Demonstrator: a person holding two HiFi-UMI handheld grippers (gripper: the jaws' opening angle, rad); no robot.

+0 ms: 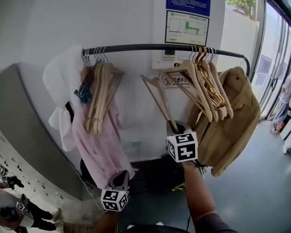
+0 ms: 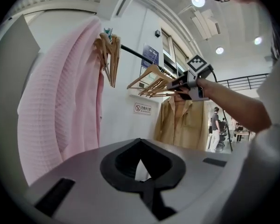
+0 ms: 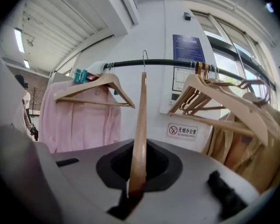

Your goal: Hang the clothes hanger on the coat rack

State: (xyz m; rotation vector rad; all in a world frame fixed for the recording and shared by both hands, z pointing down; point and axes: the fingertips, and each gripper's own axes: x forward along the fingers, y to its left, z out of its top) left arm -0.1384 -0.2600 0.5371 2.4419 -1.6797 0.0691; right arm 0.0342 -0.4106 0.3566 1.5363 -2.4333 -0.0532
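A black coat rack rail (image 1: 155, 47) runs across the wall. My right gripper (image 1: 175, 128) is shut on the lower end of a bare wooden hanger (image 1: 157, 97), held up below the rail's free middle stretch. In the right gripper view the hanger (image 3: 140, 125) stands edge-on between the jaws of the right gripper (image 3: 133, 197). Its metal hook (image 3: 143, 59) reaches the height of the rail (image 3: 177, 63); I cannot tell whether it rests on it. My left gripper (image 1: 120, 179) hangs lower, by the pink garment. In its own view the left gripper (image 2: 142, 183) is shut and holds nothing.
A bunch of wooden hangers (image 1: 101, 96) with a pink garment (image 1: 99, 152) and a white one (image 1: 62, 81) fills the rail's left end. More hangers (image 1: 206, 86) and a tan jacket (image 1: 235, 120) hang at the right. A grey cabinet (image 1: 19, 125) stands left, glass doors (image 1: 276, 57) right.
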